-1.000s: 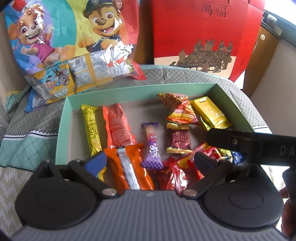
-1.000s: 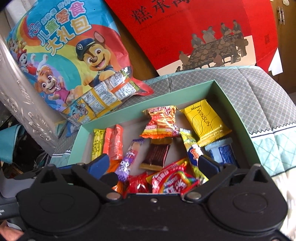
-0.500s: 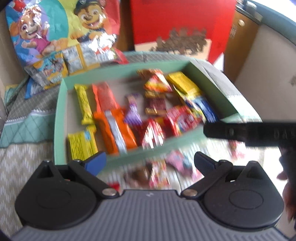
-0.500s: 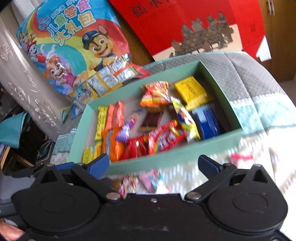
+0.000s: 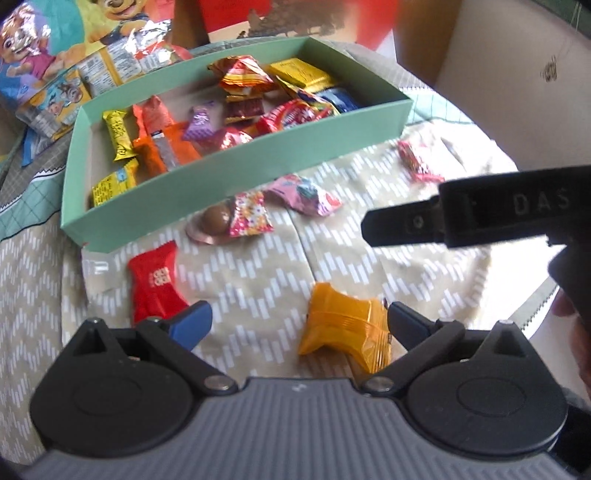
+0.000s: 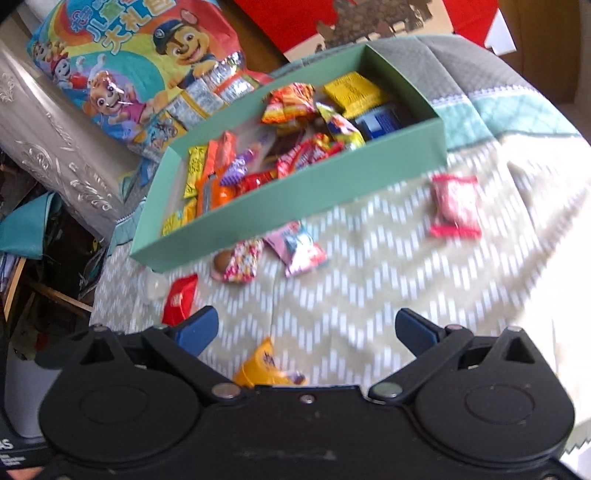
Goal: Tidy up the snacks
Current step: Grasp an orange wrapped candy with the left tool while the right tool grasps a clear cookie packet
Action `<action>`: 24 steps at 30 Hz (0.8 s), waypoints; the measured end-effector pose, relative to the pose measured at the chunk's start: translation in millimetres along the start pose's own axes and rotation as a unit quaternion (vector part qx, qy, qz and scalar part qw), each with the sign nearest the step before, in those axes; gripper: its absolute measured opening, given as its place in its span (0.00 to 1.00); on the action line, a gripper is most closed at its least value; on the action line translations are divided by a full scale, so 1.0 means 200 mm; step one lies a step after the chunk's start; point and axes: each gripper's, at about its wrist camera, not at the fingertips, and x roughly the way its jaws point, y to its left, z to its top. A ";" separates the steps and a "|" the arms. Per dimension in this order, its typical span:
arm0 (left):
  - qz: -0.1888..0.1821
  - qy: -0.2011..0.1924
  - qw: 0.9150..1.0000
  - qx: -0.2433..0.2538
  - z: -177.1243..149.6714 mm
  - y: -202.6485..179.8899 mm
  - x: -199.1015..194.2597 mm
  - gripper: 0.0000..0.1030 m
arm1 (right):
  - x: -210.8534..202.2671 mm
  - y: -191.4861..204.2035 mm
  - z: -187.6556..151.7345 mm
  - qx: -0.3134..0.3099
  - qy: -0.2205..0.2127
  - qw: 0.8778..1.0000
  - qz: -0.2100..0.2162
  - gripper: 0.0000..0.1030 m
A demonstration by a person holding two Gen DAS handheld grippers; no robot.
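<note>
Beige chevron-patterned cloth (image 6: 388, 258) underfoot here, teal quilted blanket (image 6: 517, 110) behind it, red printed cardboard box (image 5: 229, 14) at the back, daylight glaring from the right

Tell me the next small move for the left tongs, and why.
Probably ease the left tongs forward and down over the orange packet, then shut. They are open and empty, the packet lies loose on the cloth just inside the right finger, outside the green box.

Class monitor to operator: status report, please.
Left gripper and right gripper open, empty. Green box part-filled; orange snack loose nearest left gripper. Nothing blocking.
</note>
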 end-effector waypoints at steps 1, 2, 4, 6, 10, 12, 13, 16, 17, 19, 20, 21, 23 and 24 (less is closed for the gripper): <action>0.003 0.003 1.000 0.005 0.00 -0.02 0.02 1.00 | -0.01 -0.01 -0.01 0.004 0.002 1.000 -0.001 1.00; 0.004 0.006 1.000 0.009 0.00 -0.03 0.04 1.00 | -0.01 -0.02 -0.02 0.009 0.003 1.000 -0.003 1.00; 0.012 0.006 1.000 0.016 -0.01 -0.05 0.07 1.00 | -0.04 -0.05 -0.03 0.016 0.002 1.000 -0.006 1.00; 0.038 -0.001 0.999 0.019 -0.02 -0.04 0.10 0.99 | -0.06 -0.07 -0.04 0.020 0.000 1.000 -0.006 1.00; 0.054 0.007 0.998 -0.018 -0.08 0.09 0.13 0.97 | -0.09 -0.09 -0.07 0.032 0.011 0.999 0.003 1.00; 0.060 0.010 0.998 -0.035 -0.11 0.15 0.12 0.97 | -0.09 -0.08 -0.11 0.032 0.021 0.999 0.008 0.90; 0.062 0.011 0.997 -0.043 -0.12 0.18 0.12 0.97 | -0.09 -0.07 -0.13 0.029 0.029 0.999 0.012 0.87; 0.063 0.011 0.996 -0.066 -0.15 0.26 0.11 0.97 | -0.08 -0.02 -0.18 0.016 0.051 0.998 0.018 0.64; 0.062 0.010 0.995 -0.073 -0.16 0.28 0.11 0.98 | -0.09 -0.01 -0.19 0.011 0.057 0.998 0.018 0.55; 0.059 0.008 0.995 -0.083 -0.18 0.31 0.09 0.98 | -0.09 0.02 -0.21 0.005 0.067 0.998 0.019 0.43; 0.058 0.007 0.994 -0.087 -0.19 0.33 0.09 0.98 | -0.09 0.03 -0.22 0.004 0.074 0.997 0.021 0.40; 0.057 0.005 0.994 -0.091 -0.20 0.34 0.08 0.98 | -0.09 0.04 -0.22 0.002 0.079 0.997 0.023 0.37; 0.055 0.002 0.994 -0.098 -0.21 0.36 0.08 0.99 | -0.10 0.06 -0.23 -0.002 0.088 0.996 0.024 0.37; 0.053 0.000 0.993 -0.102 -0.21 0.37 0.07 0.99 | -0.10 0.07 -0.24 -0.003 0.094 0.995 0.024 0.37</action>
